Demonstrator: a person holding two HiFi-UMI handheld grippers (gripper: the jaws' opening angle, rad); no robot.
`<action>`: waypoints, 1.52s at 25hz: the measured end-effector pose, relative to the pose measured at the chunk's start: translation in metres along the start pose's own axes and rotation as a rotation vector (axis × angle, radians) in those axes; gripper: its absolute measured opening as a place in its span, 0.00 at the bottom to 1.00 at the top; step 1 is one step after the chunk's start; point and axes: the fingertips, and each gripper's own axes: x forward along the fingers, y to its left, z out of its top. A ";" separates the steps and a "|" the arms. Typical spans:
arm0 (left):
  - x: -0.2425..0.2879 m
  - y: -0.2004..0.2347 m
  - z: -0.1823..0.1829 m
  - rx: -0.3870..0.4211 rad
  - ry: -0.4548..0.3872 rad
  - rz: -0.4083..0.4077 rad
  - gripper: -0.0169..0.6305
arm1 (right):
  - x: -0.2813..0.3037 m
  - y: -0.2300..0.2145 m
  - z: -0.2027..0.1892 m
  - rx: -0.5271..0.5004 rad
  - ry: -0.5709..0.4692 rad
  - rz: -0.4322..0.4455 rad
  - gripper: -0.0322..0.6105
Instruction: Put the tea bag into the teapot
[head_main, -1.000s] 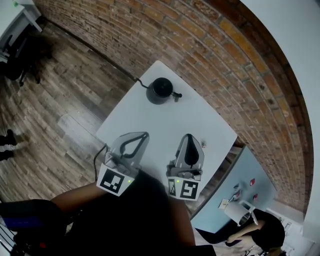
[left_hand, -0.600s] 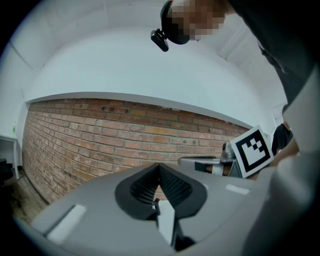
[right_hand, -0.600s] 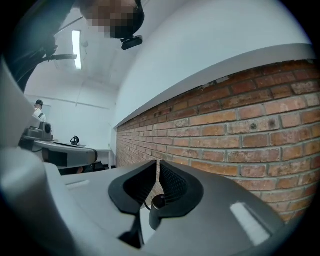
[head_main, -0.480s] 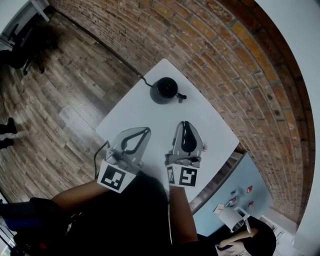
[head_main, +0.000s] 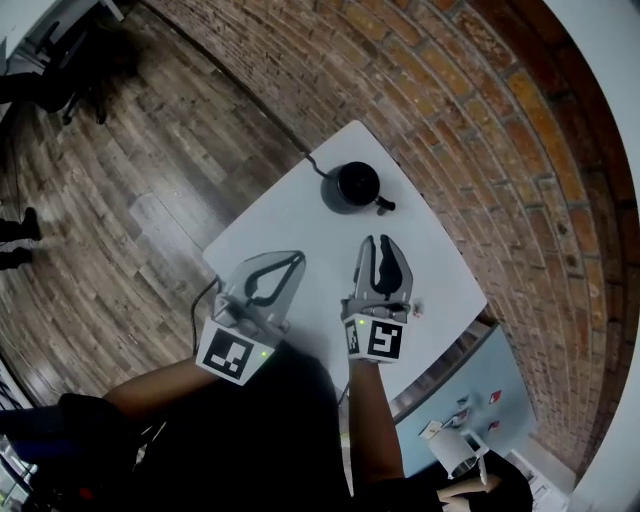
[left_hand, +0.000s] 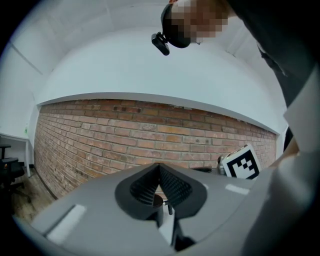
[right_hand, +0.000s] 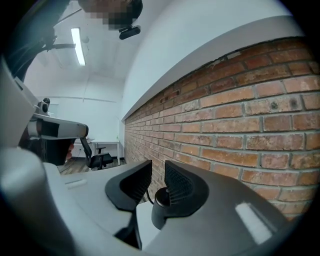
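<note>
Red brick wall (head_main: 450, 90) runs behind a white bench (head_main: 290, 225) that stands on a wooden floor (head_main: 110, 200). Take the black teapot (head_main: 355, 187) as your landmark. It sits upright at the bench's far end, close to the wall, with a dark cord (head_main: 312, 165) leaving its far-left side over the bench edge.

The tea bag (head_main: 418, 310) lies on the bench well to the near side of the teapot and somewhat to its right, close to the bench's right edge. It is too small to show more than a pale scrap with a reddish spot.

You hold the right gripper (head_main: 382, 245) on the near side of the teapot, pointing toward it and well apart from it. The tea bag lies just beside this gripper's body, on its right. The jaws stand at a narrow gap and have just been opening, with nothing between them. In the right gripper view (right_hand: 158, 172) the teapot (right_hand: 162, 197) shows beyond that gap.

You hold the left gripper (head_main: 293, 258) to the near-left of the teapot, also clear of it. Its jaw tips touch each other and hold nothing. The left gripper view (left_hand: 160, 167) shows them meeting at a point, with the right gripper's marker cube (left_hand: 240, 162) off to the right.
</note>
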 end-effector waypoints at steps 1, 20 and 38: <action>-0.001 0.002 -0.002 0.004 0.007 0.004 0.03 | 0.004 0.000 -0.003 0.001 0.006 0.004 0.18; -0.007 0.042 -0.024 -0.008 0.077 0.066 0.03 | 0.067 -0.005 -0.049 -0.008 0.112 0.025 0.21; -0.011 0.065 -0.045 -0.017 0.144 0.110 0.03 | 0.100 -0.024 -0.083 0.010 0.184 -0.009 0.23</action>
